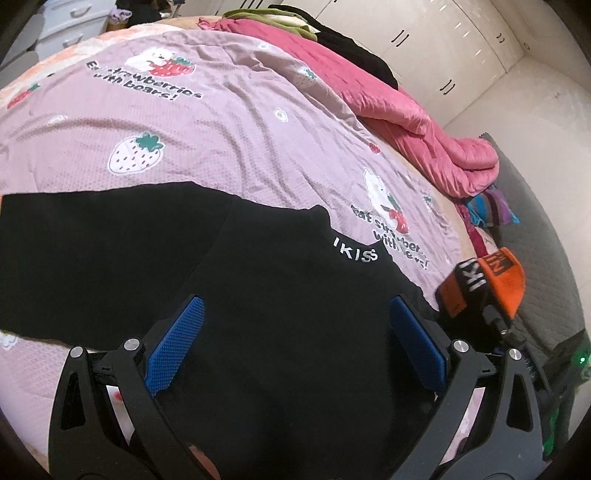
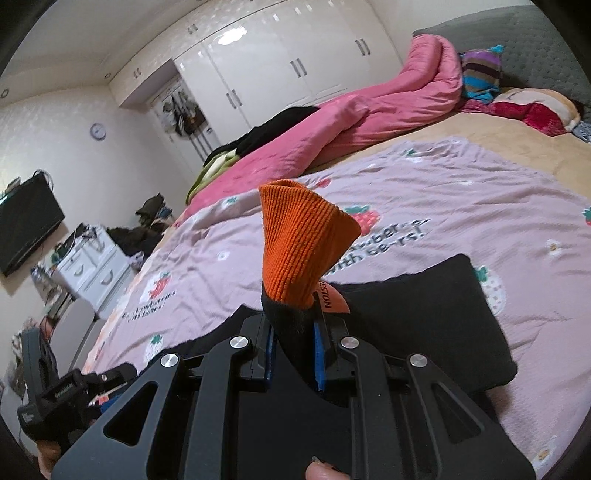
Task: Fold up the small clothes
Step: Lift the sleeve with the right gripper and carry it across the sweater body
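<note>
A black top (image 1: 258, 295) with white lettering at its neck lies spread on the pink strawberry-print sheet (image 1: 221, 140). My left gripper (image 1: 295, 306) hovers over the top's body, open, blue pads wide apart with only cloth beneath them. My right gripper (image 2: 293, 334) is shut on the end of a black sleeve, whose orange ribbed cuff (image 2: 299, 240) sticks up beyond the pads. The left wrist view shows that cuff (image 1: 498, 280) lifted at the right edge of the top. A folded part of the top (image 2: 424, 317) lies flat right of the right gripper.
A rolled pink quilt (image 1: 424, 140) runs along the bed's far side, with dark and green clothes (image 1: 332, 33) on it and a striped cloth (image 2: 480, 72) by the grey headboard (image 2: 535, 44). White wardrobes (image 2: 277, 55), a white drawer unit (image 2: 92, 266) and a wall TV (image 2: 26, 225) stand around the bed.
</note>
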`<state>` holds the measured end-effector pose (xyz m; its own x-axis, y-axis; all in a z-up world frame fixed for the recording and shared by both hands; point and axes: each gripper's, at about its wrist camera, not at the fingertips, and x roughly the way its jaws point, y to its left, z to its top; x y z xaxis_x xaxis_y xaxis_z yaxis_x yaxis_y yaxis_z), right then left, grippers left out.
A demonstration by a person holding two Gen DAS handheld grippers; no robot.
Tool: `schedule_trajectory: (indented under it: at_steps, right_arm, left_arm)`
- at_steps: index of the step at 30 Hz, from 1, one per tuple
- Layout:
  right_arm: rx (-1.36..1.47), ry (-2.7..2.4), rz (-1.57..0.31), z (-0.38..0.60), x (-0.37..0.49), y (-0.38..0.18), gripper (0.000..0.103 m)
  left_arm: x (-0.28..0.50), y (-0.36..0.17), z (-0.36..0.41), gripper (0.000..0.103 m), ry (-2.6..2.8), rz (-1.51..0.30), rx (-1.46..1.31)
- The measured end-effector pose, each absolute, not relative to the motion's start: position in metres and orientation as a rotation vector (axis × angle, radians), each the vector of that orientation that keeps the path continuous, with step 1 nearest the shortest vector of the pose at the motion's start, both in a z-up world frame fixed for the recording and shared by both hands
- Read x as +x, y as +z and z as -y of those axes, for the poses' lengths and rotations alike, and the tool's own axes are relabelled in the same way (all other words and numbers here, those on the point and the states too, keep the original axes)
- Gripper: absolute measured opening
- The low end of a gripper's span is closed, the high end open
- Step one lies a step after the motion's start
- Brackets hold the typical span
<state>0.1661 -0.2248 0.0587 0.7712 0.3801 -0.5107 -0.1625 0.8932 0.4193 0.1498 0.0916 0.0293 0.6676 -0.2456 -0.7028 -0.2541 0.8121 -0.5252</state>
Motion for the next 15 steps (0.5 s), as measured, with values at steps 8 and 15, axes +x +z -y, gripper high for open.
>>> schedule_trajectory:
  at_steps: [8, 15]
  right_arm:
    - [0.302, 0.366, -0.681, 0.190, 0.170, 0.040, 0.015]
    - [0.272, 0.395, -0.727, 0.166, 0.170, 0.019, 0.015]
  left_arm:
    - [0.146, 0.019, -0.105, 0.094, 0.002, -0.858, -0.704]
    - [0.147, 0.012, -0.114, 0.094, -0.032, -0.863, -0.757]
